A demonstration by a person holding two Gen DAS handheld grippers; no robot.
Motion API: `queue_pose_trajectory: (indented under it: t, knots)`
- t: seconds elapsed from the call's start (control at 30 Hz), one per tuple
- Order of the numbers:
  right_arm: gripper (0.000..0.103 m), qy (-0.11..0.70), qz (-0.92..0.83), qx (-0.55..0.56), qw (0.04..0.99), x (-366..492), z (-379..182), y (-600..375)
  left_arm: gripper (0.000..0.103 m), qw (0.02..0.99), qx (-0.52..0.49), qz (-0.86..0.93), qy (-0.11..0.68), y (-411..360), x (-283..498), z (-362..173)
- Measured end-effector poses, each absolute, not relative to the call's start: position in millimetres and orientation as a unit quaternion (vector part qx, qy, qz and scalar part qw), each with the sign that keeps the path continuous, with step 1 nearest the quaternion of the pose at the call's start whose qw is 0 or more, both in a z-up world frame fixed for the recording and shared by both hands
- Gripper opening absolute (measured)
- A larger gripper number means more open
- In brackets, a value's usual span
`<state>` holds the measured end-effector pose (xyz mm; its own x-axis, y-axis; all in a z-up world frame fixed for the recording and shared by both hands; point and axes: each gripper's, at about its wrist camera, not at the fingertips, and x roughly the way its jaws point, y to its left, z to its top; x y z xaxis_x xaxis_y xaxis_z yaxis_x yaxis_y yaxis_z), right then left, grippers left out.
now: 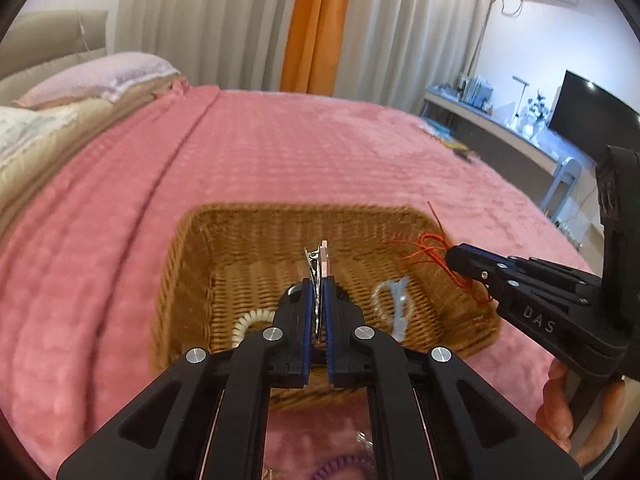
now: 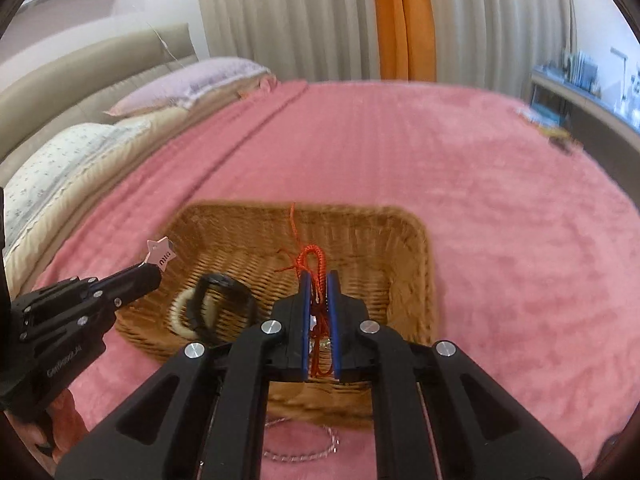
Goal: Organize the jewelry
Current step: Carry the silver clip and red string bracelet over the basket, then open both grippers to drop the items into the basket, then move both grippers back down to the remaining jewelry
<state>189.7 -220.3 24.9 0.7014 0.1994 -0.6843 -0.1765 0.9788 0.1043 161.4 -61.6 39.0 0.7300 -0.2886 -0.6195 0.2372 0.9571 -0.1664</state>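
A wicker basket [image 1: 248, 220] sits on the pink bedspread; it also shows in the right wrist view [image 2: 416, 264]. My left gripper [image 1: 319, 280] is shut on a pink star hair clip [image 1: 320, 264] and holds it over the basket; the clip also shows in the right wrist view [image 2: 161, 255]. My right gripper [image 2: 319, 280] is shut on a red cord bracelet [image 2: 314, 258] over the basket's right part; the bracelet also shows in the left wrist view [image 1: 434, 246]. Inside the basket lie a cream spiral hair tie [image 1: 250, 320], a black band [image 2: 224, 300] and a clear piece [image 1: 396, 304].
A silver chain [image 2: 304, 446] lies on the bedspread just in front of the basket. A purple spiral tie [image 1: 344, 468] lies near the front edge of the left wrist view. Pillows [image 2: 60, 160] are at the left, a desk [image 1: 500, 120] with a monitor at the right.
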Motion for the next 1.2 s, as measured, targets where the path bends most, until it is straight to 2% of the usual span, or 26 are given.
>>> queue_pose_trajectory:
  t: [0.33, 0.4, 0.47, 0.53, 0.6, 0.67, 0.93, 1.2]
  knots:
    - [0.007, 0.408, 0.116, 0.027, 0.905, 203.0, -3.7, -220.8, 0.005, 0.924, -0.035, -0.128, 0.360, -63.4, 173.9, 17.3]
    - [0.011, 0.406, 0.117, 0.031, 0.906, 200.3, -1.1, -222.6, 0.018, 0.925, -0.039, -0.132, 0.354, -60.3, 170.4, 20.5]
    - [0.028, 0.400, 0.117, 0.035, 0.909, 196.7, 2.4, -224.7, 0.039, 0.928, -0.044, -0.131, 0.345, -56.7, 166.3, 24.7]
    - [0.032, 0.393, 0.116, 0.037, 0.911, 192.0, 6.3, -225.5, 0.041, 0.930, -0.051, -0.134, 0.337, -52.3, 160.5, 30.0]
    - [0.032, 0.389, 0.123, 0.044, 0.912, 184.4, 13.0, -227.1, 0.043, 0.932, -0.059, -0.142, 0.329, -48.5, 152.0, 37.0]
    - [0.032, 0.383, 0.130, 0.047, 0.913, 172.9, 19.4, -228.1, 0.049, 0.935, -0.066, -0.149, 0.316, -44.1, 140.1, 46.2]
    - [0.032, 0.367, 0.159, 0.048, 0.915, 114.6, 34.1, -225.6, 0.050, 0.942, -0.069, -0.164, 0.286, -36.0, 78.1, 60.5]
    - [0.032, 0.375, 0.187, 0.031, 0.907, 71.7, 16.0, -207.4, 0.049, 0.927, -0.084, -0.166, 0.325, -24.9, 52.3, 26.5]
